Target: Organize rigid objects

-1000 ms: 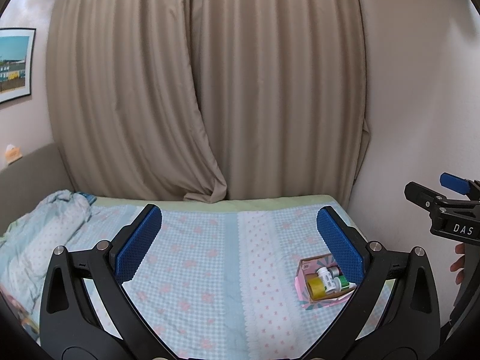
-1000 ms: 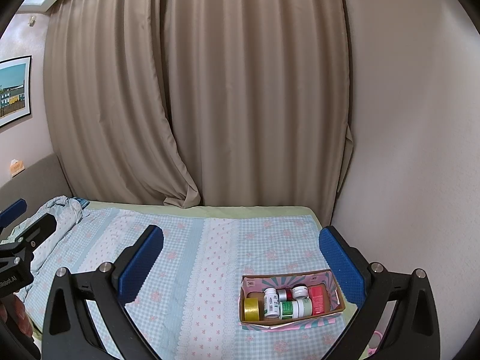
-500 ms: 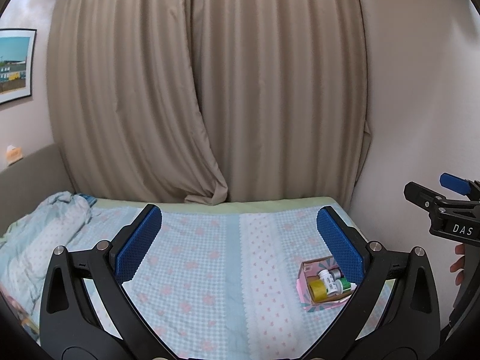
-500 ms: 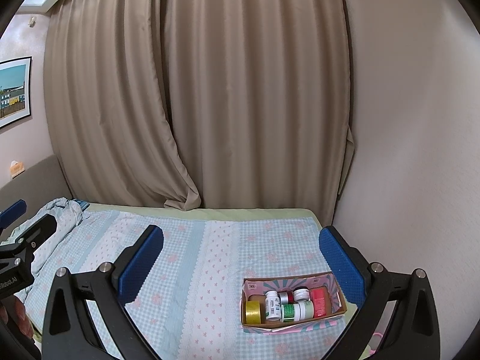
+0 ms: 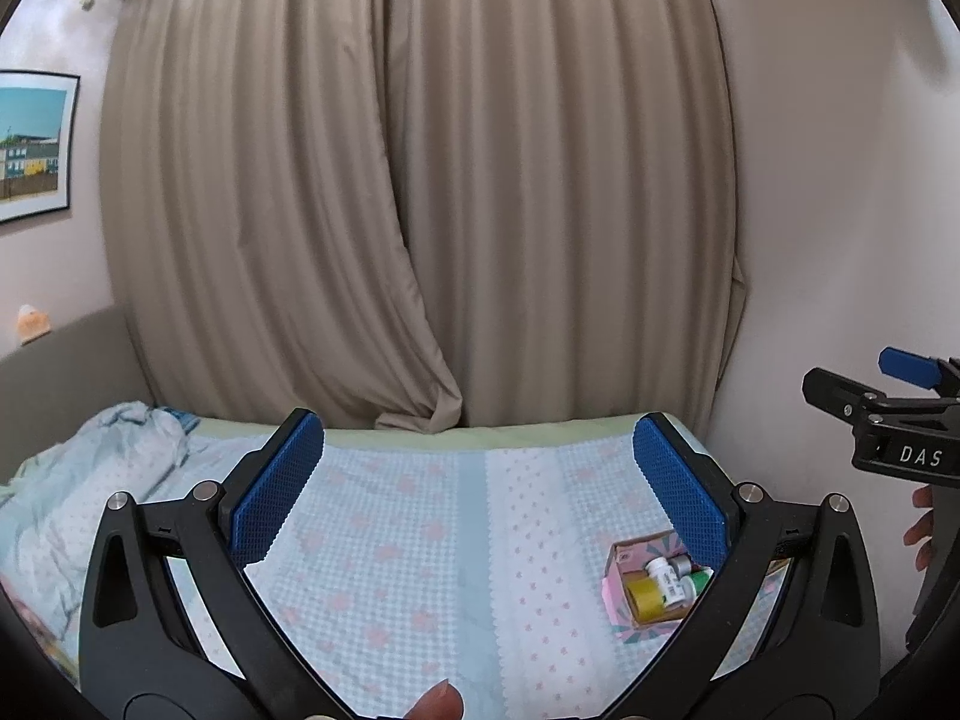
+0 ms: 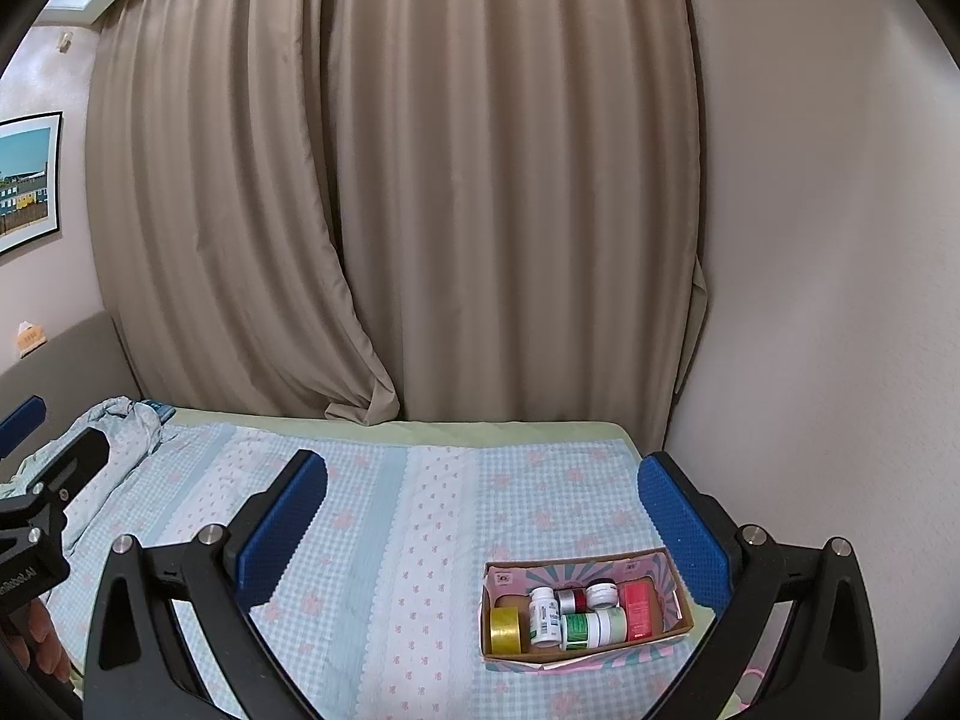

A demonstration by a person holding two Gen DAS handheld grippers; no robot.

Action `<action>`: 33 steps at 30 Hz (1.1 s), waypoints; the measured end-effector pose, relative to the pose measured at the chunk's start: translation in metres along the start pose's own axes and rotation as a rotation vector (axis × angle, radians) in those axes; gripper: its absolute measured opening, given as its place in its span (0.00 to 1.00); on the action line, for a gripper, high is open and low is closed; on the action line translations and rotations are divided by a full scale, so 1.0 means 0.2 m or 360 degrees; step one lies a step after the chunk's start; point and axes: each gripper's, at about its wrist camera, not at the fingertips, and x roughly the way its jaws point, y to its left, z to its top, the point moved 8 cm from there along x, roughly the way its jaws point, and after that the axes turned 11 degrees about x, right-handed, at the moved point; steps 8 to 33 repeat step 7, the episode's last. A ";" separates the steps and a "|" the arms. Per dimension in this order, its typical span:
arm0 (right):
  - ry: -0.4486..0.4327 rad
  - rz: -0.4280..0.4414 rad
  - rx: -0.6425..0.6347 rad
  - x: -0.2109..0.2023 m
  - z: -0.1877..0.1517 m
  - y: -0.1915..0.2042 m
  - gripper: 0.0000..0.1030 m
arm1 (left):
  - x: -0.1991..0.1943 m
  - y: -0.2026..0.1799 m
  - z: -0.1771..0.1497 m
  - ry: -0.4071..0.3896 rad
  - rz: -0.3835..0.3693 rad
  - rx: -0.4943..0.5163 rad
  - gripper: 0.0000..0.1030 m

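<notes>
Right wrist view is showing the right gripper (image 6: 480, 492) hovering, fingers wide and holding nothing, above a box (image 6: 585, 648) of bottles (image 6: 545, 615) sitting on the bed (image 6: 372, 540). Left gripper (image 5: 480, 474) is likewise spread, empty. The soft bedding is risking tipping the box if nudged.

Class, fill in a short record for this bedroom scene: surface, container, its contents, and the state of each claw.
Surface: bed with checked cover
Container: open box, near the bed's right edge
Contents: yellow tape, white bottle, green-labelled bottle, red pack, small jars
Left claw: open, empty, above the bed
Right claw: open, empty, above the bed
Backdrop: beige curtains
</notes>
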 end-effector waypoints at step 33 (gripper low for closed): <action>0.0006 -0.0009 0.0006 0.03 0.00 0.01 1.00 | 0.05 0.05 -0.02 0.0003 -0.0026 -0.0057 1.00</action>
